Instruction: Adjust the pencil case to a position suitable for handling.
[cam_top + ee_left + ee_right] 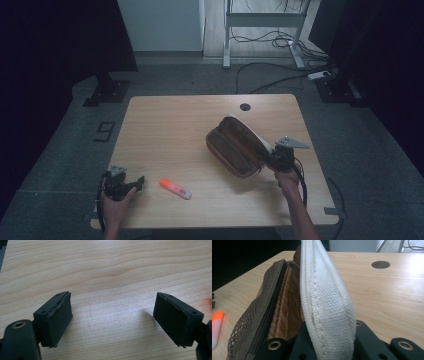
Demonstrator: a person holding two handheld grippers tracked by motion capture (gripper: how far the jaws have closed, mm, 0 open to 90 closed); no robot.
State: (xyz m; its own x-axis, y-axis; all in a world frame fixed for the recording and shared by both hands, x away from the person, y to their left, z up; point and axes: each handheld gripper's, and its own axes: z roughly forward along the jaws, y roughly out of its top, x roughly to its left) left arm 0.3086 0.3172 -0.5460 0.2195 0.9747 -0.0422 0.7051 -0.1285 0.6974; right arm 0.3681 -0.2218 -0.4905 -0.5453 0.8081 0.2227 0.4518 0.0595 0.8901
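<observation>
An open pencil case [235, 147] lies on the right half of the wooden table [170, 125], white canvas outside and brown lining with a mesh pocket inside. My right gripper [267, 156] is shut on its raised white flap [324, 297], which stands up between the black fingers [367, 337]. An orange-and-white highlighter [175, 188] lies near the front edge, and its orange end [217, 327] sits at the left of the right gripper view. My left gripper [137, 182] rests low at the front left, jaws open over bare wood [112, 317], pointing toward the highlighter.
A round cable hole [245, 106] sits near the table's far edge. Beyond the table are grey carpet, loose cables [280, 75] and a desk frame [227, 35]. Black stands flank the table on both sides.
</observation>
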